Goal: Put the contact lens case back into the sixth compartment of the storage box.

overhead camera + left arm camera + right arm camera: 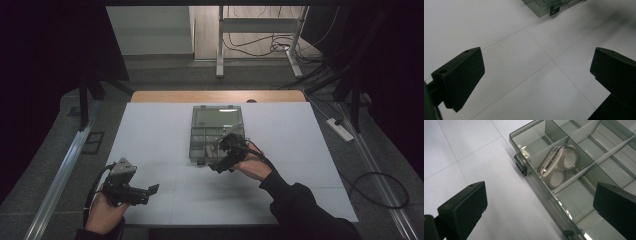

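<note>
A clear grey compartment box (200, 150) lies with its lid open at the middle of the white table (150, 135). In one compartment near its front wall a white contact-lens case (557, 165) leans on its side. My right gripper (220, 166) hovers at the box's front right corner, jaws wide apart and empty; its view looks down on the box rim (541, 186). My left gripper (152, 190) rests low at the table's front left, open over bare table, with the box corner (541, 8) far ahead.
The box has several dividers and a small black latch (521, 166) on its front wall. A wooden table edge (217, 96) lies behind the white top. On the floor are cables (380, 192), a power strip (340, 130) and a white desk frame (260, 30).
</note>
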The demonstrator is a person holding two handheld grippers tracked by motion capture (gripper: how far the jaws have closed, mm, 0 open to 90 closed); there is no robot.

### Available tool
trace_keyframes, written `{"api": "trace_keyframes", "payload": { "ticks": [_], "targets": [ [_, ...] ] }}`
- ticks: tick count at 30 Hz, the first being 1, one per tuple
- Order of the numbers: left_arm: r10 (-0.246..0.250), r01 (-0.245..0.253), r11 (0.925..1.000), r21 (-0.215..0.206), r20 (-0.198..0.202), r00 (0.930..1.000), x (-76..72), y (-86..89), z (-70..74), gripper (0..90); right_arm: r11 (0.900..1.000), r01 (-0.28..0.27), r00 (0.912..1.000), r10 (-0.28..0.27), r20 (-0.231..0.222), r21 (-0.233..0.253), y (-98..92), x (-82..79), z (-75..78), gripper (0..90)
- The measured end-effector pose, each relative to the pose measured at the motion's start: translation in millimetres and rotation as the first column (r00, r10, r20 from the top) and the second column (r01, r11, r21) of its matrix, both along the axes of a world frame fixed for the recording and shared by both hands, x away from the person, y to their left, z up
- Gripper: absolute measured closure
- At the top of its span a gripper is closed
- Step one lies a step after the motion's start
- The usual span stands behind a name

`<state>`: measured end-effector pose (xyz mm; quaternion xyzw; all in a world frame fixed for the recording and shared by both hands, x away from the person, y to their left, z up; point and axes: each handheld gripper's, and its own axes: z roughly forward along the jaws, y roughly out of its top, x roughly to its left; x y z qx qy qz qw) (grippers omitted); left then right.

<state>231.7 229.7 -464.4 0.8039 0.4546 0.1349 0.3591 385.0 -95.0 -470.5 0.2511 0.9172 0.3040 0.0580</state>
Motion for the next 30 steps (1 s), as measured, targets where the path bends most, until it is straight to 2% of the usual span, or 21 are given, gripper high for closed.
{"api": "trace_keyframes", "payload": {
  "ticks": [9, 21, 30],
  "targets": [
    [0.002, -0.002, 1.0000, 0.001, -0.001, 1.0000, 0.1, 0.0, 0.0, 0.1, 1.000, 0.002, 1.0000, -0.002, 0.009, 0.016, -9.9, -6.0, 3.9, 0.0],
    [0.005, -0.005, 1.0000, 0.004, -0.003, 1.0000, 0.5, -0.4, -0.1, 0.3, 0.999, 0.022, 0.9996, -0.022, 0.020, 0.037, -39.5, -20.3, 10.4, 0.0],
    [0.006, -0.006, 1.0000, 0.004, -0.003, 1.0000, 0.6, -0.4, 0.0, 0.3, 0.998, 0.039, 0.9990, -0.040, 0.019, 0.055, -55.1, -27.7, 13.2, 0.0]
  ]
}}
